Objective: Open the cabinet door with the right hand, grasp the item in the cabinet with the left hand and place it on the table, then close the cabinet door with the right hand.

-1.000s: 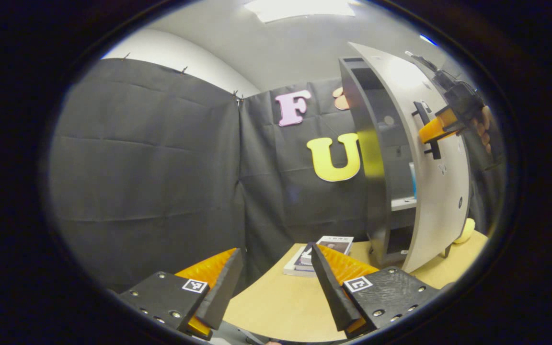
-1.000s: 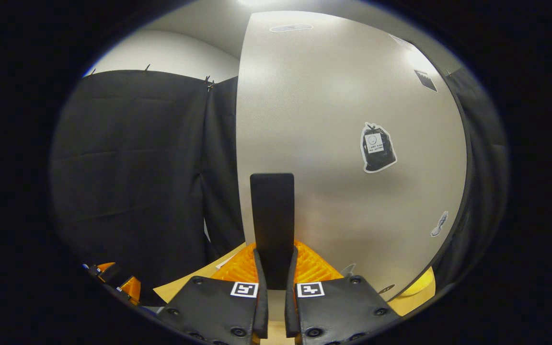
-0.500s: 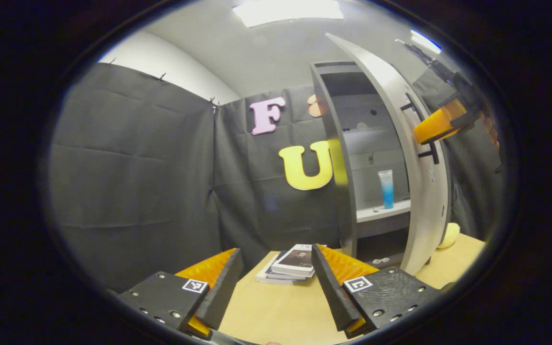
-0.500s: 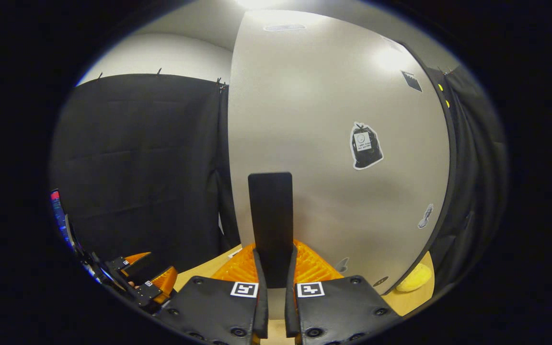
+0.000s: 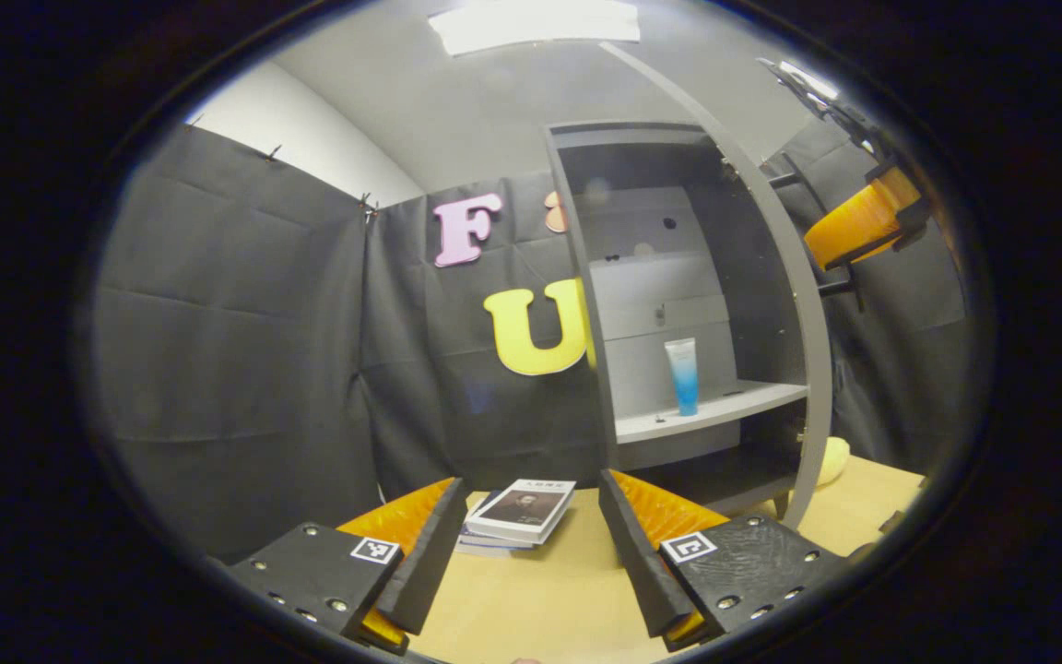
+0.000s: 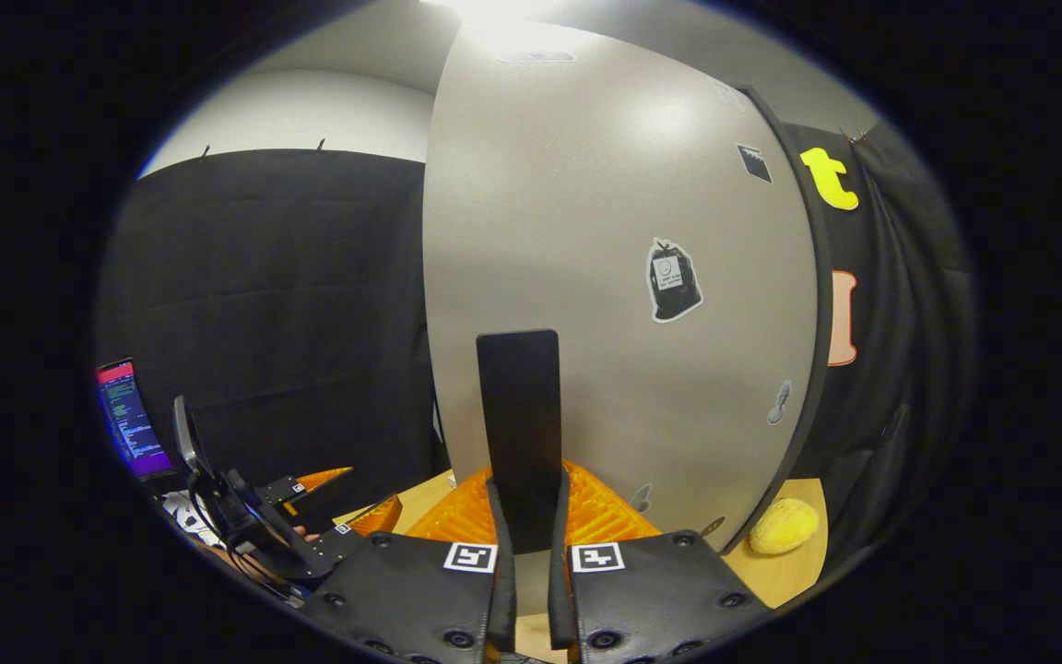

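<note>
The grey cabinet point(image 5: 586, 277) stands open at the table's far side. A white and blue tube point(image 5: 683, 373) stands upright on its middle shelf point(image 5: 725, 410). My left gripper point(image 5: 526, 544) hangs open over the table, well short of the cabinet, nothing between its fingers. The door point(image 5: 812, 314) is swung out, edge-on in the left gripper view. My right gripper point(image 5: 831, 242) holds its black handle point(image 5: 840, 288). In the right gripper view the handle point(image 6: 520, 406) runs up between the shut fingers of the right gripper point(image 6: 526, 493), in front of the door's grey face point(image 6: 605, 277).
A small stack of books point(image 5: 520, 512) lies on the wooden table point(image 5: 540, 599) in front of the cabinet's left side. A yellow round object point(image 6: 782, 526) sits by the door's foot. A lit screen point(image 6: 130, 420) stands at the far left of the right gripper view.
The door has swung wider, pulled by my right gripper, baring the shelf and the tube. My left gripper stays open and its view has turned toward the cabinet's inside.
</note>
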### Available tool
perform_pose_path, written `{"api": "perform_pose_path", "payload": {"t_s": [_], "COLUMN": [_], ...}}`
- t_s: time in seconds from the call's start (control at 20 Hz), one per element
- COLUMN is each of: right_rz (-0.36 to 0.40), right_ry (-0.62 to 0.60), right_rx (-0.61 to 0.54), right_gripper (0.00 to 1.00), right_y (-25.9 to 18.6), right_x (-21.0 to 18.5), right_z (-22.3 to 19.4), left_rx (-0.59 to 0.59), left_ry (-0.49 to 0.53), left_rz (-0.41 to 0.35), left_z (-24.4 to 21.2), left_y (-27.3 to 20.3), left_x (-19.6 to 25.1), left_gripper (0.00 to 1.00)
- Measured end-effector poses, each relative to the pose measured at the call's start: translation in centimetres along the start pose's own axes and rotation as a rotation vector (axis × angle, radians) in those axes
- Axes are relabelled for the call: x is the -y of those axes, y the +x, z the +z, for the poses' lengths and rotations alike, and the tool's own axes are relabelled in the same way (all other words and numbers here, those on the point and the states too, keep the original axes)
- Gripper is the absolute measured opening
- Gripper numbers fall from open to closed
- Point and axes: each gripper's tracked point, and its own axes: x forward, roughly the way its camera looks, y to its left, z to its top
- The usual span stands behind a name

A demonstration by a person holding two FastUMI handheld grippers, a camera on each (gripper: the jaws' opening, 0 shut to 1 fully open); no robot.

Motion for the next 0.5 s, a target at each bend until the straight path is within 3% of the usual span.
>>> {"api": "perform_pose_path", "payload": {"t_s": [0.5], "right_rz": [-0.01], "right_ry": [0.008], "right_rx": [0.01], "right_gripper": [0.16], "right_y": [-2.3], "right_x": [1.4], "right_z": [0.0], "left_rx": [0.021], "left_ry": [0.001], "left_rz": [-0.095], "left_z": [1.1], "left_y": [0.1], "left_x": [6.1], "left_gripper": [0.87]}}
